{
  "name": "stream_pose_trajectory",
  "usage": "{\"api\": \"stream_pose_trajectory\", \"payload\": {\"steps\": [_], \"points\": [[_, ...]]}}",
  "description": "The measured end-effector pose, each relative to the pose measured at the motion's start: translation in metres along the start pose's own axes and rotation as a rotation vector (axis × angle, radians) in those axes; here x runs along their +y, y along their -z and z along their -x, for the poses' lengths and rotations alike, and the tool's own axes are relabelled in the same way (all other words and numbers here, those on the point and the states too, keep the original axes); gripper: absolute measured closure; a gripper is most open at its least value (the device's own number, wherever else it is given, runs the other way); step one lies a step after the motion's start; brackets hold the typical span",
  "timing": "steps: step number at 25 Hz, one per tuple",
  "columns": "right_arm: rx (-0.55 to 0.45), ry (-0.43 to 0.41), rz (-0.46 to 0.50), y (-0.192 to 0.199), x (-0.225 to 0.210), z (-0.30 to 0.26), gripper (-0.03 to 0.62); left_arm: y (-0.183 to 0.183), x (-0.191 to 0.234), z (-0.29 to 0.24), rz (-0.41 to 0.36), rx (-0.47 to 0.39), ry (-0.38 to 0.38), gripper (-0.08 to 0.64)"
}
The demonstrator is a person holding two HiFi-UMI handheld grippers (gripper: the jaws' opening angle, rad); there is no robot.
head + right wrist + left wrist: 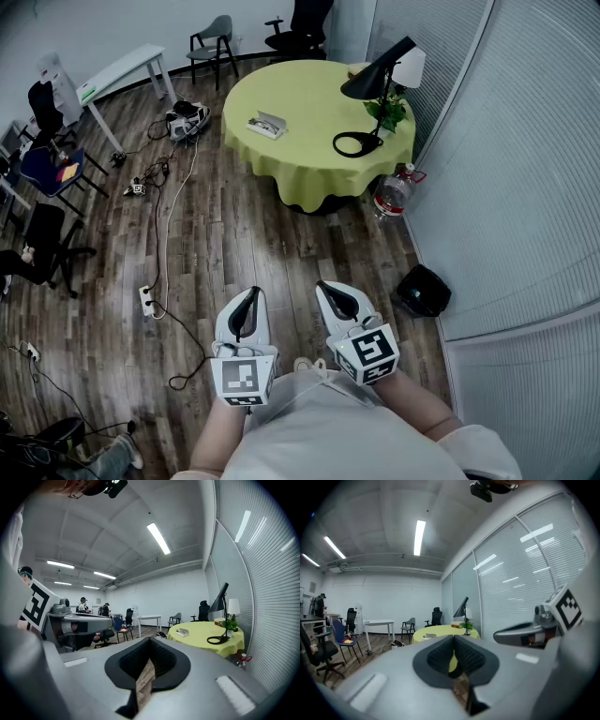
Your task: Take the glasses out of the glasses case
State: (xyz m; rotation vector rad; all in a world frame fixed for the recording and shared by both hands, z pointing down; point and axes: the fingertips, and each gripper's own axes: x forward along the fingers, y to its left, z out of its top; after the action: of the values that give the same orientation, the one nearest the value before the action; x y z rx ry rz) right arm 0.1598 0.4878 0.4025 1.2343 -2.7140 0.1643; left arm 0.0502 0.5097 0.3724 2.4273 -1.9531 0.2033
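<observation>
Two grippers sit near, the left gripper (252, 293) and the right gripper (324, 287). One round table (309, 159) stands far ahead, bearing one glasses case (267, 124), one potted plant (390, 112) and two lamps, a black lamp (378, 80) and a white-shaded lamp (411, 66). On the floor are one bottle (394, 192) and one black bag (424, 289) to the right, one white desk (122, 70) far left, and five chairs: a grey chair (214, 39) and a black office chair (302, 23) far off, and three side chairs (47, 244) at the left.
</observation>
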Motion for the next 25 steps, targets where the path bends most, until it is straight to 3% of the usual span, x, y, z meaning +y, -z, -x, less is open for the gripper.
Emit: {"api": "stream_pose_trajectory", "payload": {"steps": [14, 25], "points": [[0.038, -0.007, -0.057, 0.014, -0.009, -0.02, 0.592, 0.012, 0.005, -0.019, -0.011, 0.033, 0.021, 0.552], [0.076, -0.048, -0.081, 0.022, -0.016, -0.054, 0.592, 0.023, 0.046, -0.037, 0.006, 0.072, -0.062, 0.552]]}}
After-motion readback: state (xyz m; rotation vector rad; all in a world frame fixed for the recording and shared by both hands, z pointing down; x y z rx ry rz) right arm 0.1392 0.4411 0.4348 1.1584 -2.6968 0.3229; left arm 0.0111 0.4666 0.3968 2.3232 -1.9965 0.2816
